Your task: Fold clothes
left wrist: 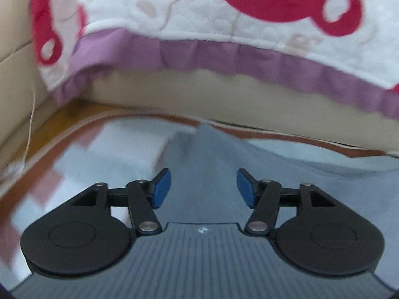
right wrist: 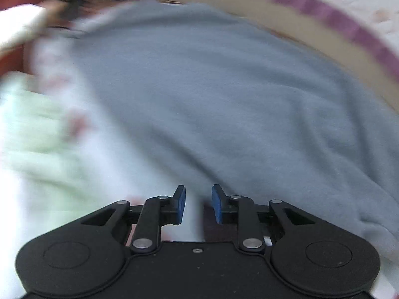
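Low wrist views, sharing grey garment (left wrist: 207, 174)

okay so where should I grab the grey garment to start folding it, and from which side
Probably the near edge of the grey garment, just ahead of the right gripper, whose jaws stand open and empty. There the cloth ends against the pale sheet, so one finger could slide under it, coming in low from the near side. Blur hides any hem detail.
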Demonstrator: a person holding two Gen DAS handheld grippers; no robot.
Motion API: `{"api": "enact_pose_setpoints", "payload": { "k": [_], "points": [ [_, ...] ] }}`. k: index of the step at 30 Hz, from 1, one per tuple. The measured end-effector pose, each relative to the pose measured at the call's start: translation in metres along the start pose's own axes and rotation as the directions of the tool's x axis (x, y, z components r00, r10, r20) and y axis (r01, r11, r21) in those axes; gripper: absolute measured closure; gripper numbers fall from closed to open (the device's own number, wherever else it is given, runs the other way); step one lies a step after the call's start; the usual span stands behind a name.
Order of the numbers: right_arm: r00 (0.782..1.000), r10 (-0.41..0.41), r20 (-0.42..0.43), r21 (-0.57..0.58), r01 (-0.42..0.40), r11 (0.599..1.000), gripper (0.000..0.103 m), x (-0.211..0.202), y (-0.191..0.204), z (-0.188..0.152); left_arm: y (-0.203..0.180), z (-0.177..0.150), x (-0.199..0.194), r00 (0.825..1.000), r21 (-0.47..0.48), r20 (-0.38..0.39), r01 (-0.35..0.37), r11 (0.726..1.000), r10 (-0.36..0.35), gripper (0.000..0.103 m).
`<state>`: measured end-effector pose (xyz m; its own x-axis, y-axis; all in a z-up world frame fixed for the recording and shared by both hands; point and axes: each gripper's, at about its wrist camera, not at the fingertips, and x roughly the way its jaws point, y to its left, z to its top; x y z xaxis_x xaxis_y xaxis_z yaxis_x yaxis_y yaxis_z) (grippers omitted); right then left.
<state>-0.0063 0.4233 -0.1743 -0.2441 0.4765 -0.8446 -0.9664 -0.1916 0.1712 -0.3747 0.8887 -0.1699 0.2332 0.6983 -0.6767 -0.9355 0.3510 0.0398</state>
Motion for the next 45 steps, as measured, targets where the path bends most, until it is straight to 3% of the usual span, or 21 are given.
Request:
{"api": "enact_pose_setpoints", "payload": {
  "k": [2,3,4,7,11,12,13,14,17,22,25,28,30,32,33,34,35,38,40,43,45],
  "points": [
    [0.988,0.145,0.052,-0.018,-0.144,0.989,0.065,-0.030,-0.012,0.026,0.003,0.014,0.020,1.000,-0.005,-0.012,0.024,1.000,-0.024,0.041],
    [0.987,0.131,0.097,-0.015,-0.131,0.991,0.053,-0.036,-0.023,0.042,0.003,0.019,0.029,0.999,-0.009,-0.015,0.034,0.999,-0.035,0.040],
    [0.983,0.114,0.142,-0.011,-0.113,0.994,0.052,-0.042,-0.035,0.059,0.002,0.021,0.037,0.998,-0.014,-0.027,0.049,0.999,-0.049,0.040],
    [0.985,-0.054,0.161,-0.013,0.057,0.998,0.052,-0.017,-0.075,0.106,-0.003,0.028,0.063,0.993,-0.042,-0.080,0.083,0.996,-0.087,0.039],
    [0.972,-0.187,0.140,-0.056,0.196,0.979,0.053,0.037,-0.116,0.144,-0.012,0.030,0.086,0.990,-0.074,-0.125,0.054,0.996,-0.063,0.042],
    [0.967,-0.215,0.139,-0.072,0.226,0.971,0.053,0.047,-0.120,0.149,-0.013,0.029,0.089,0.989,-0.076,-0.134,0.061,0.995,-0.071,0.052],
    [0.957,-0.250,0.146,-0.073,0.262,0.962,0.053,0.057,-0.125,0.155,-0.014,0.027,0.091,0.988,-0.061,-0.136,0.063,0.996,-0.071,0.098],
    [0.953,-0.265,0.150,-0.059,0.276,0.959,0.053,0.065,-0.130,0.161,-0.015,0.026,0.089,0.990,-0.034,-0.117,0.071,0.997,-0.075,0.100],
    [0.952,-0.269,0.148,-0.016,0.274,0.961,0.053,0.087,-0.140,0.165,-0.016,0.023,0.072,0.996,0.041,-0.033,0.082,0.996,-0.081,0.100],
    [0.923,-0.327,0.201,0.066,0.321,0.945,0.052,0.112,-0.130,0.164,0.010,0.031,0.046,0.995,-0.001,0.087,0.043,0.999,-0.043,0.100],
    [0.908,-0.352,0.226,0.132,0.330,0.935,0.050,0.122,-0.125,0.171,0.018,0.034,0.056,0.997,-0.041,0.080,0.024,0.999,-0.021,0.100],
    [0.915,-0.362,0.176,0.076,0.354,0.932,0.046,0.148,-0.118,0.180,-0.004,0.028,0.079,0.994,0.043,0.025,-0.105,0.994,0.104,0.098],
    [0.906,-0.378,0.192,0.067,0.372,0.926,0.044,0.150,-0.116,0.184,-0.031,0.022,0.083,0.967,0.109,0.024,-0.256,0.961,0.255,0.094],
    [0.909,-0.379,0.175,0.086,0.369,0.925,0.044,0.148,-0.120,0.185,-0.054,0.020,0.054,0.952,0.098,0.095,-0.300,0.949,0.292,0.086],
    [0.909,-0.380,0.170,0.096,0.369,0.924,0.042,0.146,-0.122,0.183,-0.067,0.017,0.034,0.953,0.090,0.145,-0.281,0.956,0.266,0.078],
    [0.909,-0.382,0.165,0.105,0.369,0.924,0.040,0.143,-0.124,0.181,-0.080,0.014,0.013,0.955,0.084,0.185,-0.250,0.965,0.231,0.057],
    [0.910,-0.379,0.168,0.140,0.359,0.923,0.037,0.141,-0.128,0.178,-0.094,0.008,-0.008,0.966,0.083,0.193,-0.189,0.978,0.170,0.050],
    [0.911,-0.372,0.181,0.250,0.323,0.913,0.037,0.135,-0.140,0.167,-0.134,-0.015,-0.051,0.989,0.081,0.145,0.003,0.997,-0.015,0.050],
    [0.902,-0.394,0.177,0.275,0.339,0.900,0.037,0.133,-0.141,0.165,-0.157,-0.035,-0.072,0.988,0.071,0.094,0.115,0.991,-0.122,0.050],
    [0.876,-0.440,0.196,0.275,0.382,0.882,0.037,0.112,-0.136,0.160,-0.188,-0.061,-0.077,0.979,0.093,-0.002,0.205,0.974,-0.205,0.050],
    [0.854,-0.471,0.223,0.317,0.393,0.863,0.037,0.085,-0.138,0.150,-0.211,-0.076,-0.079,0.979,0.173,-0.077,0.202,0.964,-0.191,0.050]
  ]
}}
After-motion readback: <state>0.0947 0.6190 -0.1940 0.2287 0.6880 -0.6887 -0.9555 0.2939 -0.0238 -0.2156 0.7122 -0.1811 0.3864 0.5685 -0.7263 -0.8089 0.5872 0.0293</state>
